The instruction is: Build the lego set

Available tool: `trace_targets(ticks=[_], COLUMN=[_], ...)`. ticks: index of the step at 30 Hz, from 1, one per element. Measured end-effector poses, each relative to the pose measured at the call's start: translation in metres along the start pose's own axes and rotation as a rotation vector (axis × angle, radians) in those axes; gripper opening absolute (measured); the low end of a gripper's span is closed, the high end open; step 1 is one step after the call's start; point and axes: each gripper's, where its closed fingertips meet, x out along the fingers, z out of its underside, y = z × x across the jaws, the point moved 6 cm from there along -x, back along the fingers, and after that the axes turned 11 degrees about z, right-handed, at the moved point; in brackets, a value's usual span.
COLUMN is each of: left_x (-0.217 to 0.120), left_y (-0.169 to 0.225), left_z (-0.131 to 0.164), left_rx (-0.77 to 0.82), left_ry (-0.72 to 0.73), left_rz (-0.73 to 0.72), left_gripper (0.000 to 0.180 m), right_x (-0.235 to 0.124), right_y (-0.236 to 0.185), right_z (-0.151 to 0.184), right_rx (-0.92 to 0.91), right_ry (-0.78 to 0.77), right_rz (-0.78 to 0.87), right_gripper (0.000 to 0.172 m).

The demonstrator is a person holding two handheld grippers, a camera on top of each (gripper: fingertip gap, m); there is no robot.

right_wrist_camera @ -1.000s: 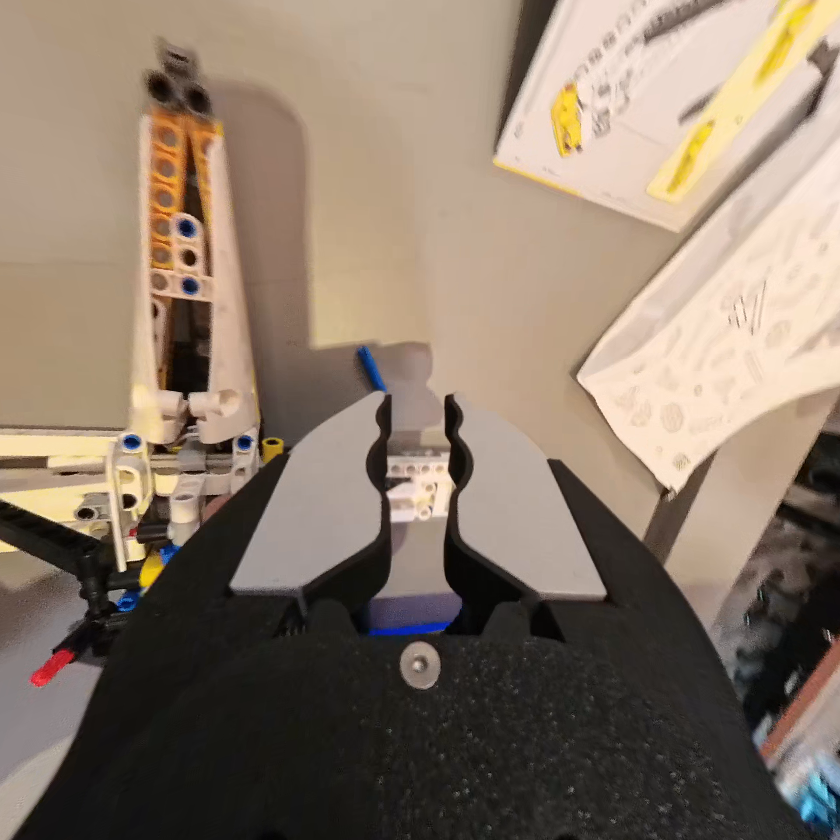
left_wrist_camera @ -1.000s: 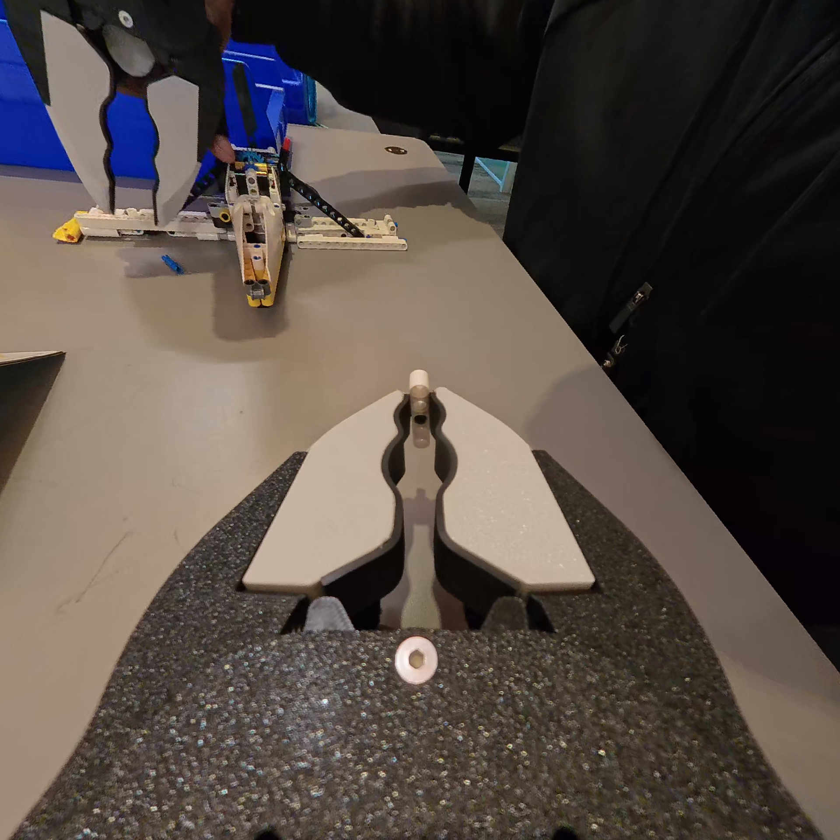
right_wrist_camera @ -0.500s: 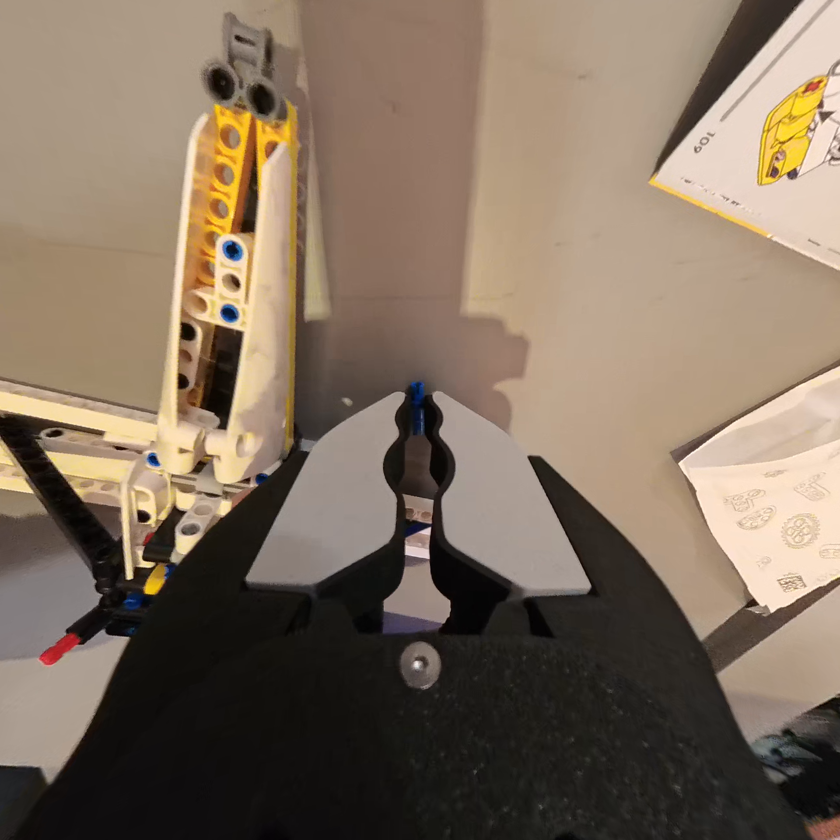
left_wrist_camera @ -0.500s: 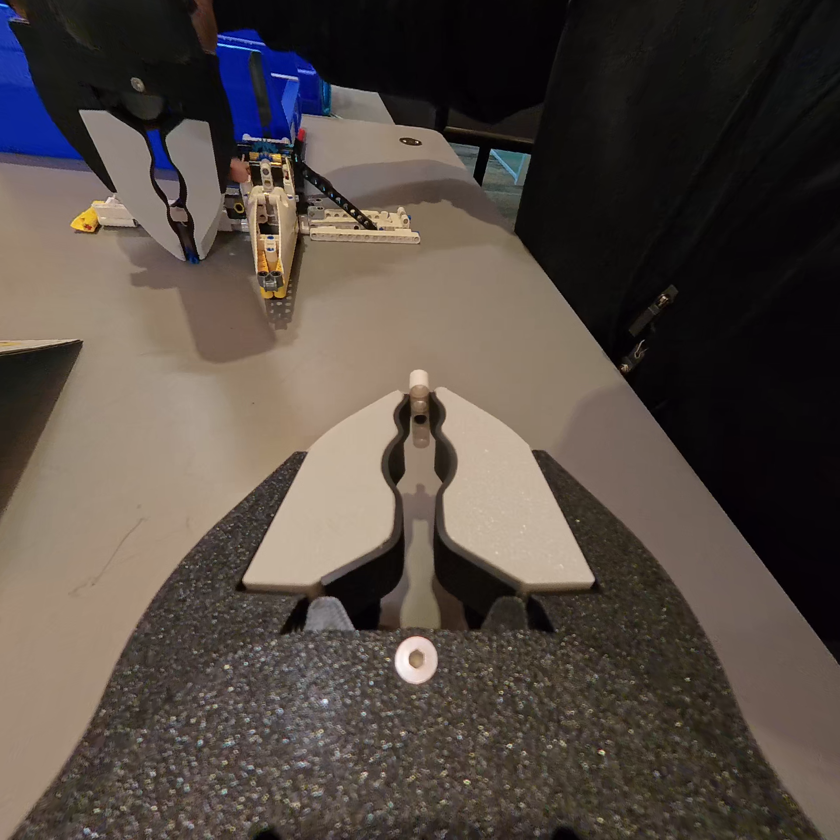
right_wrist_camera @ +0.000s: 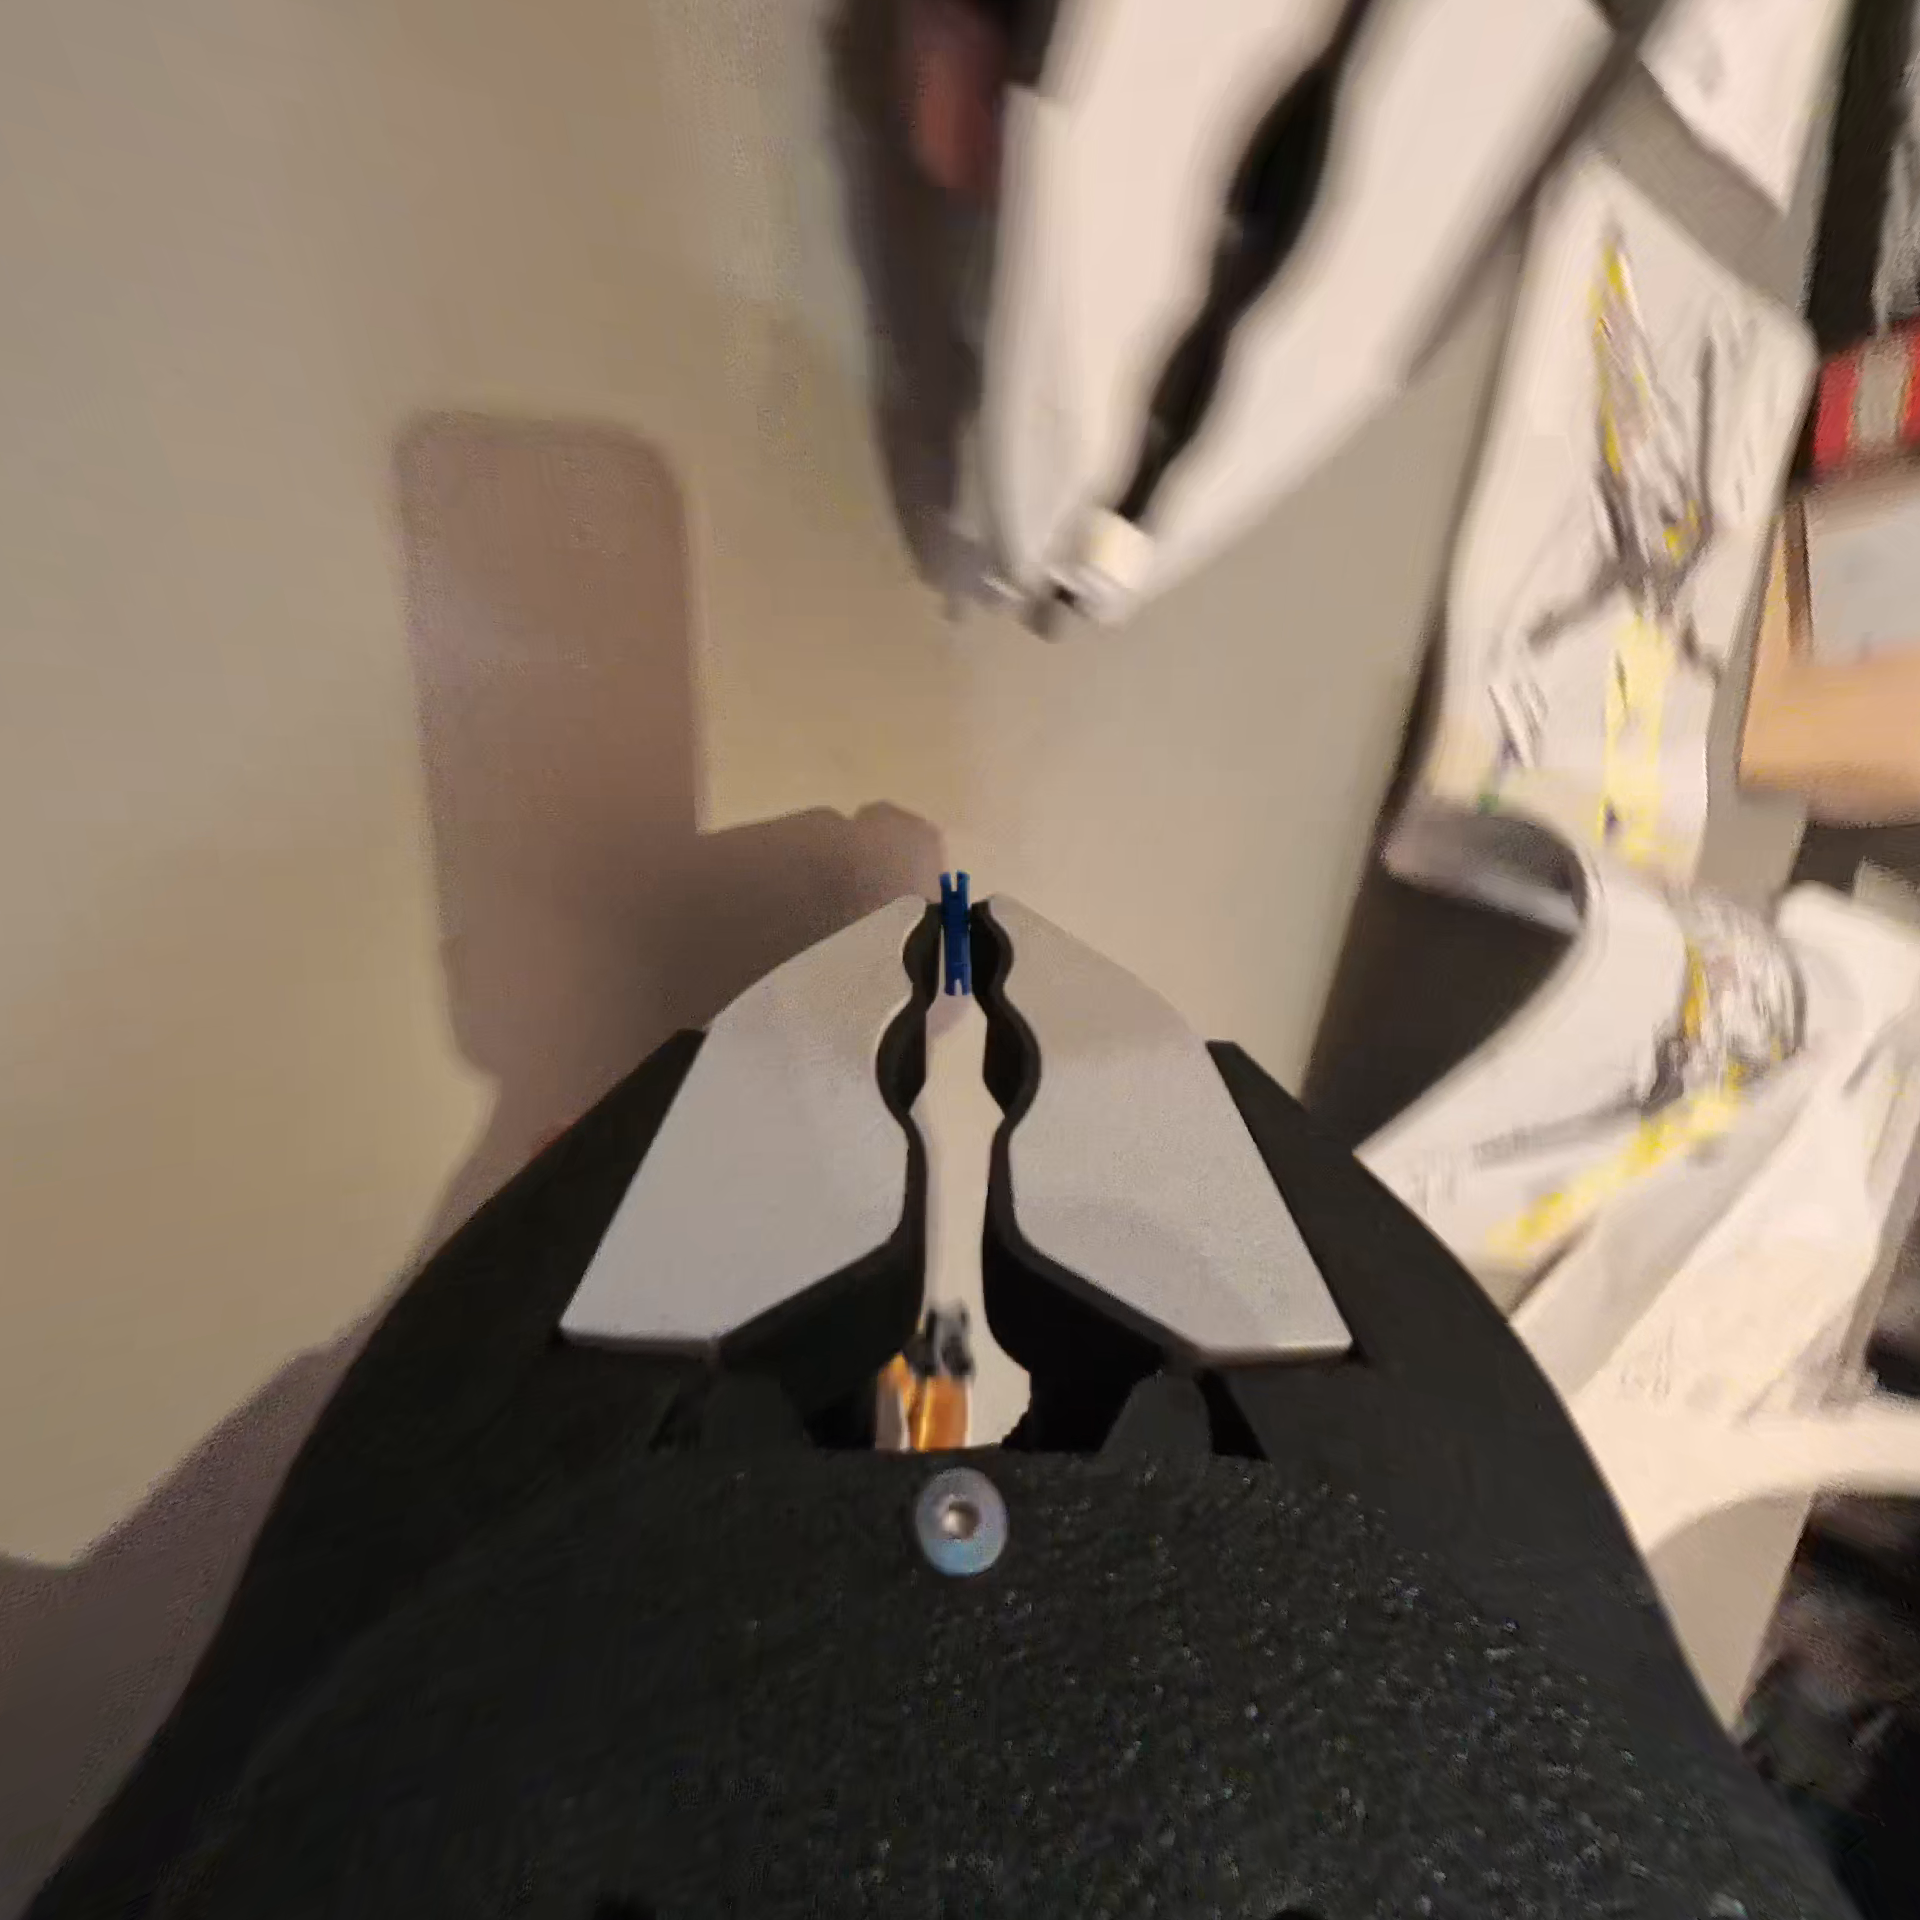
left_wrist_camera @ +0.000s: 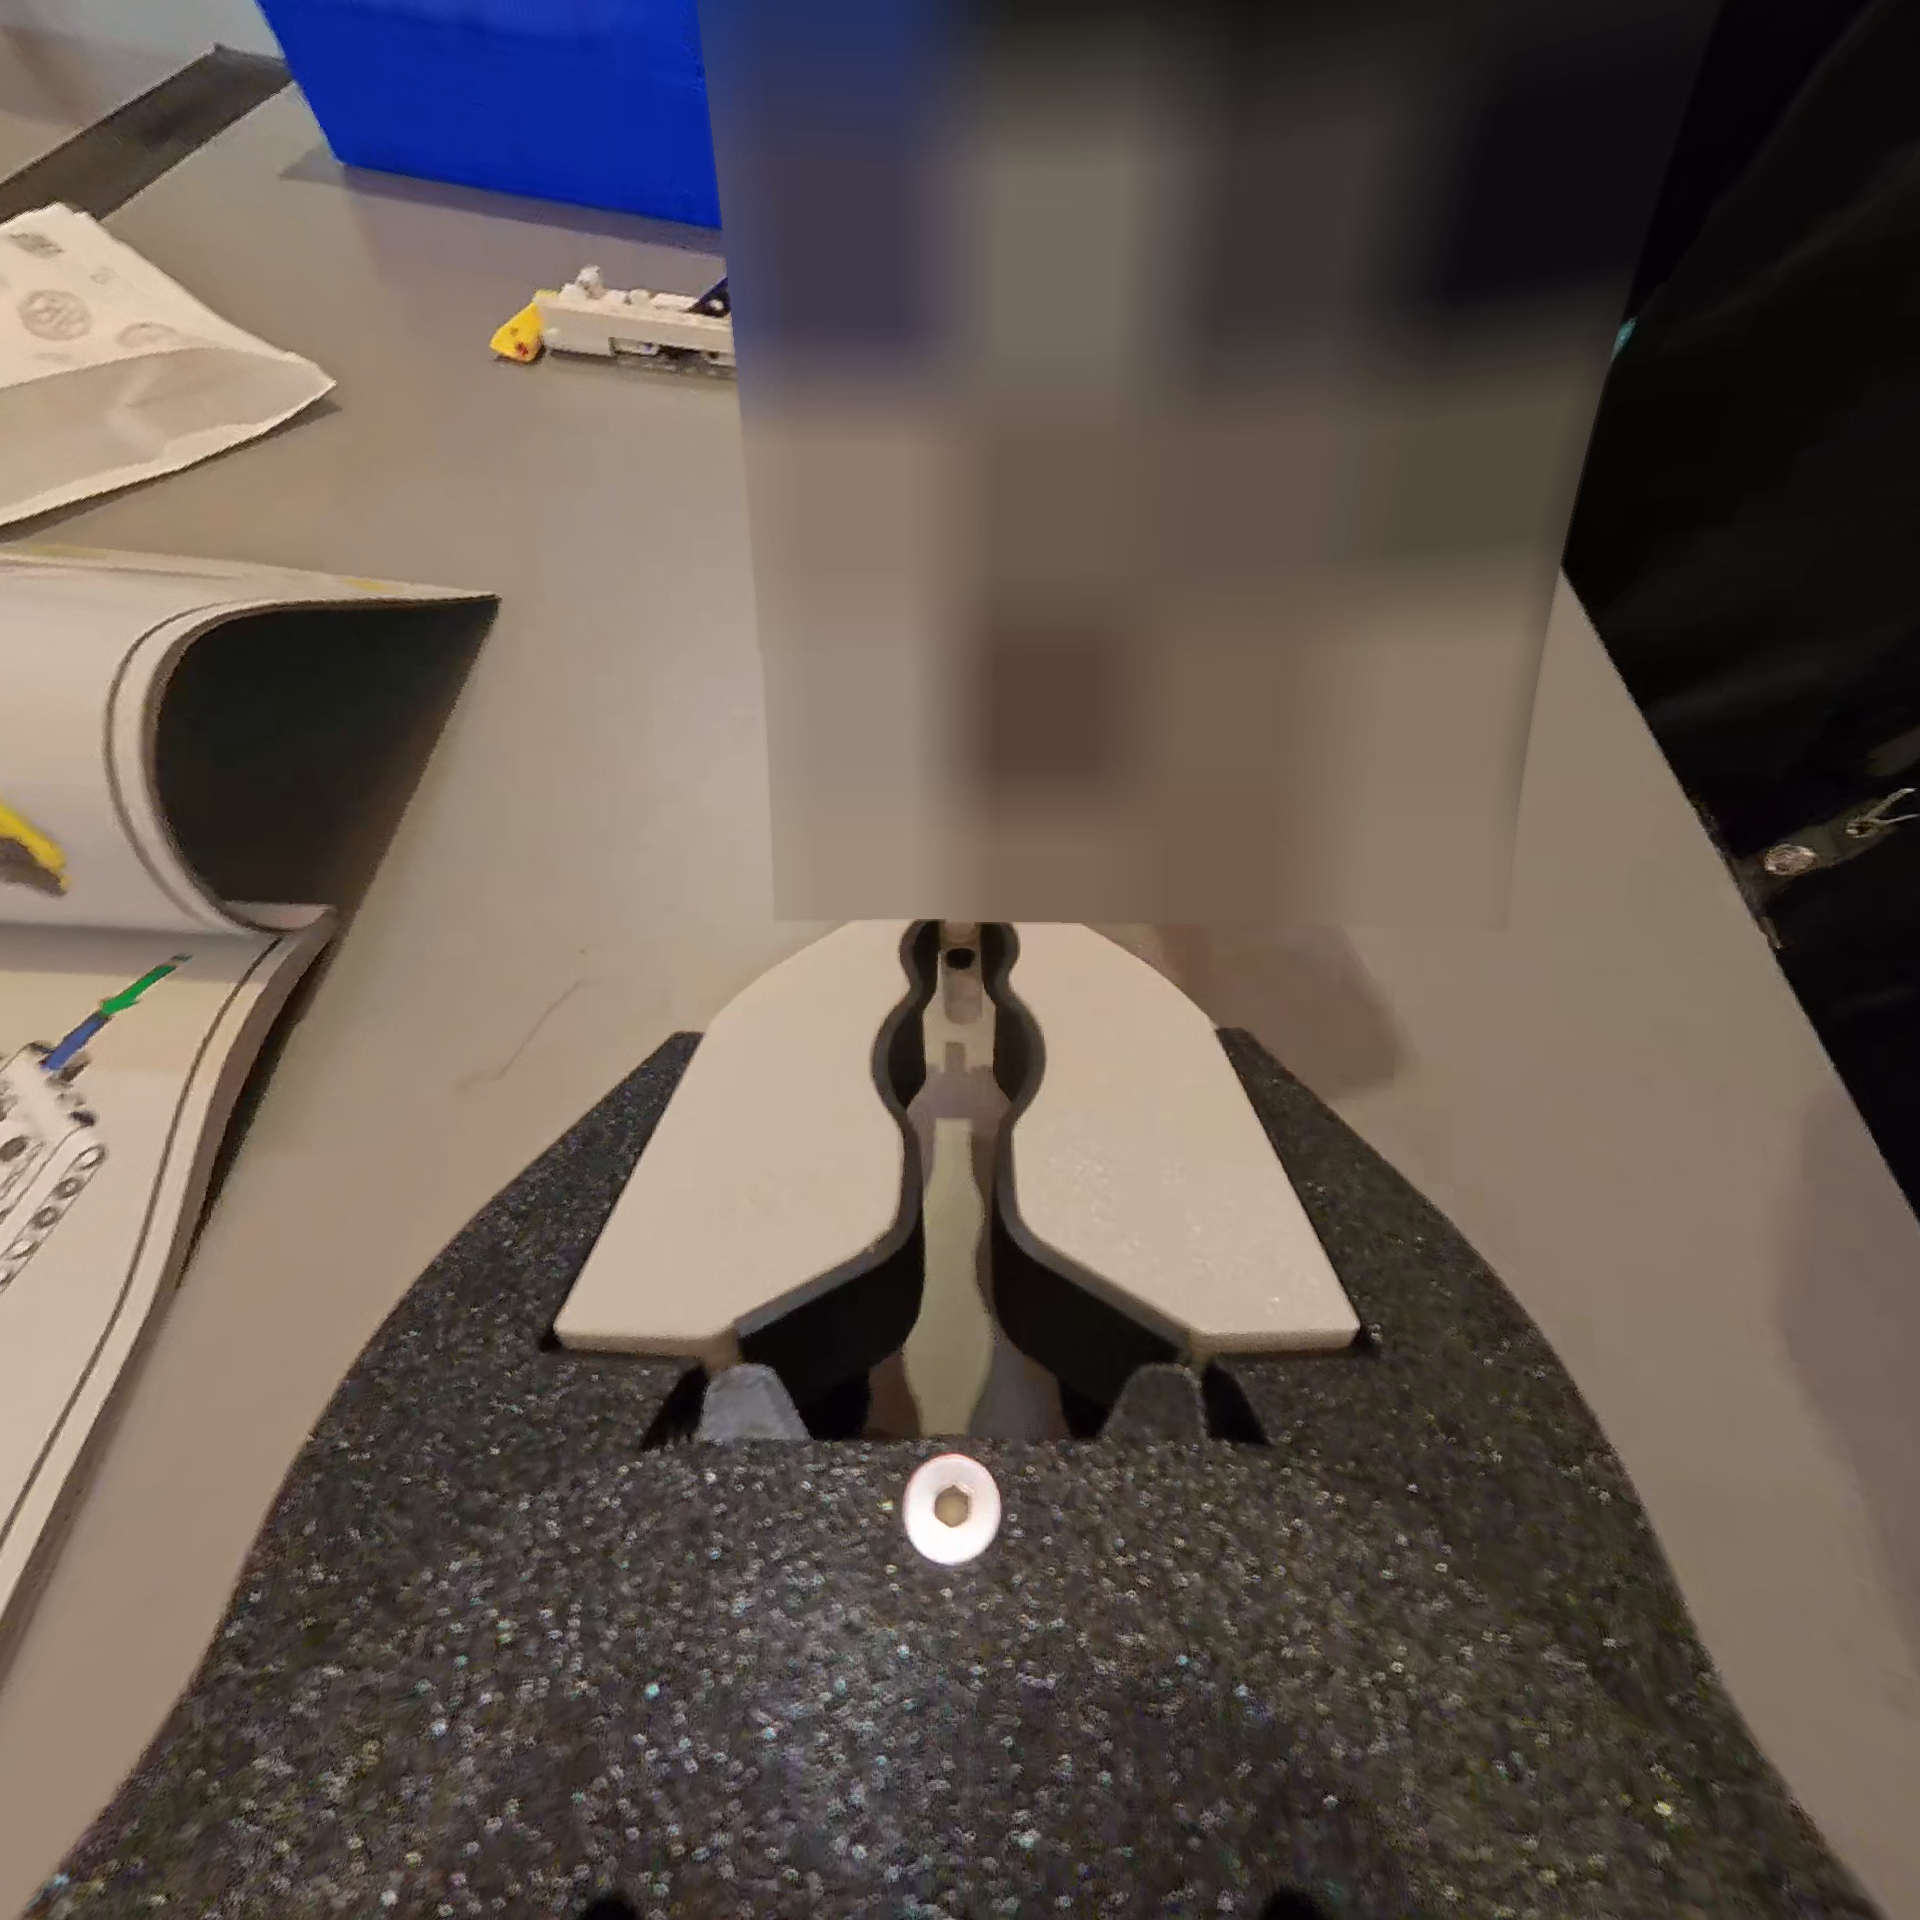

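My left gripper [left_wrist_camera: 958, 933] is shut on a small grey and white connector piece with a hole [left_wrist_camera: 957, 977], held above the grey table [left_wrist_camera: 582, 499]. A blurred patch hides what lies just beyond its tips. My right gripper [right_wrist_camera: 954, 914] is shut on a short blue pin [right_wrist_camera: 954, 940] that sticks out past the fingertips, above the table. In the right wrist view the left gripper [right_wrist_camera: 1091, 582] is ahead and slightly to the right, motion-blurred, with the white end of its piece [right_wrist_camera: 1114, 549] at its tips. The two grippers point towards each other with a gap between them.
An open instruction booklet [left_wrist_camera: 208, 727] and a printed paper sheet [left_wrist_camera: 125, 343] lie at the left. A white brick beam with a yellow tip [left_wrist_camera: 623, 322] lies in front of a blue bin [left_wrist_camera: 499, 94]. A person in dark clothing [left_wrist_camera: 1766, 416] stands at the table's right edge. Some 6 centimeters of space lies between my two pairs of fingers.
My right gripper shut on the blue pin lying beside the model, then lifted it away from the model towards the left gripper. My left gripper swung left, still holding its piece.
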Motion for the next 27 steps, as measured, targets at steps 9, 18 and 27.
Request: trace_targets(ticks=[9, 18, 27], left_x=[-0.002, 0.008, 0.011], left_y=[-0.002, 0.010, 0.030], left_z=[0.007, 0.013, 0.019], left_rx=[-0.027, -0.018, 0.016], left_ry=[-0.050, -0.161, -0.263], left_rz=[-0.002, 0.071, 0.197], left_gripper=[0.007, 0.007, 0.007], right_x=[0.019, 0.005, 0.028], right_y=[-0.039, -0.084, -0.078], right_z=[-0.017, -0.025, -0.036], right_rx=[-0.251, 0.505, 0.472], right_ry=[0.136, 0.094, 0.108], right_rz=[-0.019, 0.015, 0.095], right_gripper=[0.031, 0.025, 0.019])
